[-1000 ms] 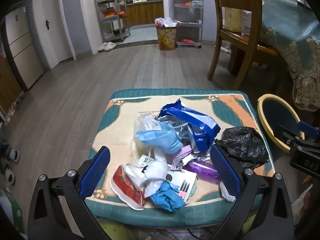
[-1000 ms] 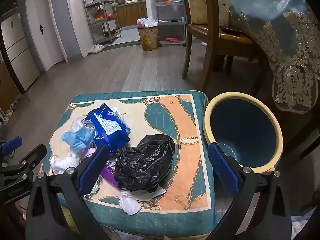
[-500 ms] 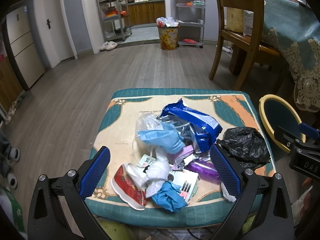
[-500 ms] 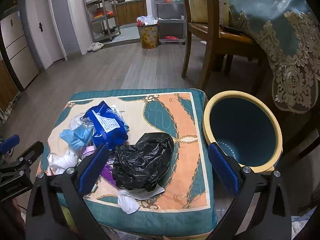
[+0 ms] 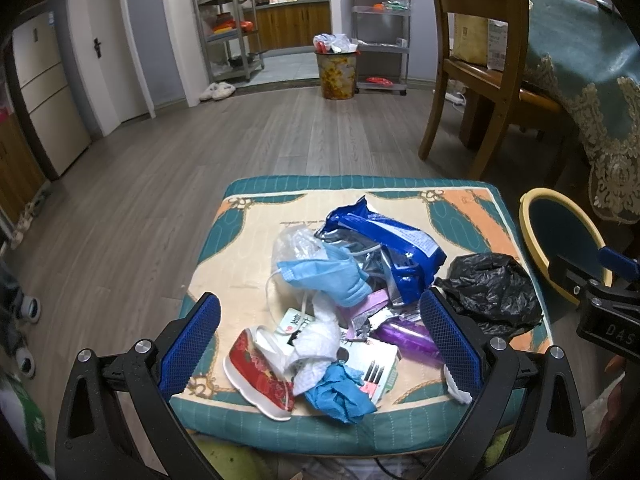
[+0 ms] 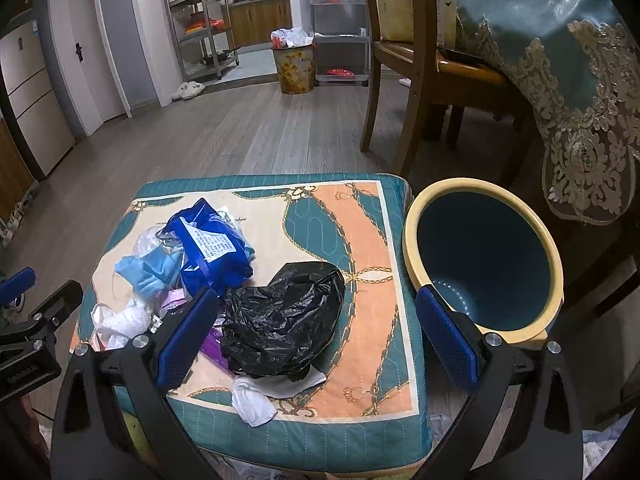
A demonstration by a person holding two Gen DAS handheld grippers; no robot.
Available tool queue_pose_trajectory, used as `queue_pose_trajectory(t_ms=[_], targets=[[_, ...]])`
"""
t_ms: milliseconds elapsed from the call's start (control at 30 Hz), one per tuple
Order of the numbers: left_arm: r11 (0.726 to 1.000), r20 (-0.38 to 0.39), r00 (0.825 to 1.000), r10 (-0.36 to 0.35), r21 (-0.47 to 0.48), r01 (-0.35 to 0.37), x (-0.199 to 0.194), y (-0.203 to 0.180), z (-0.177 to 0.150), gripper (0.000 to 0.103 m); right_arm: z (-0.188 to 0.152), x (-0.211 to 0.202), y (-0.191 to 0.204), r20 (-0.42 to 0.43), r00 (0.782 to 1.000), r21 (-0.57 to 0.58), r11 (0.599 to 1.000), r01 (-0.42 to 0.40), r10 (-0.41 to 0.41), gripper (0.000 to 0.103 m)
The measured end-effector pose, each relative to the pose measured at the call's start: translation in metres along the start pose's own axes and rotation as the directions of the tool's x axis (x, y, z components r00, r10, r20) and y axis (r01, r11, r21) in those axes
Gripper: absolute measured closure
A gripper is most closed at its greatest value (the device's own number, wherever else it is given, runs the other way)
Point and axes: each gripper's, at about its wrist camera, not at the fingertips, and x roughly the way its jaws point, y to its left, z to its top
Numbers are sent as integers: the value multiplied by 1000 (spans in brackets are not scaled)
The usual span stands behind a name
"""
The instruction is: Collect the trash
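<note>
A pile of trash lies on a teal and orange cushion: a blue foil bag, a blue face mask, a red wrapper, white tissue, a purple tube and a black plastic bag. My left gripper is open and empty, above the near part of the pile. My right gripper is open and empty, with the black plastic bag between its fingers' lines. A yellow-rimmed teal bin stands right of the cushion.
A wooden chair and a table with a teal lace cloth stand at the back right. A full trash can and metal shelves stand far back. Grey wood floor surrounds the cushion.
Both grippers have drawn back and up slightly, so the cushion sits a little farther away. Both grippers stay open. The trash has not moved.
</note>
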Motion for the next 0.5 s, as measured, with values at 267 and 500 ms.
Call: queue_pose_trajectory(t_ms=[267,500], targets=[[1000,0,1000,8,6,-8,1,1,-1,4,-1,2,-1,-8,1000,2,1000,10,-10,6],[1000,-12,1000,6,-22,-6,3,6,-2,4,-1,4,-2,-17,1000,7,1000,12,-12,6]])
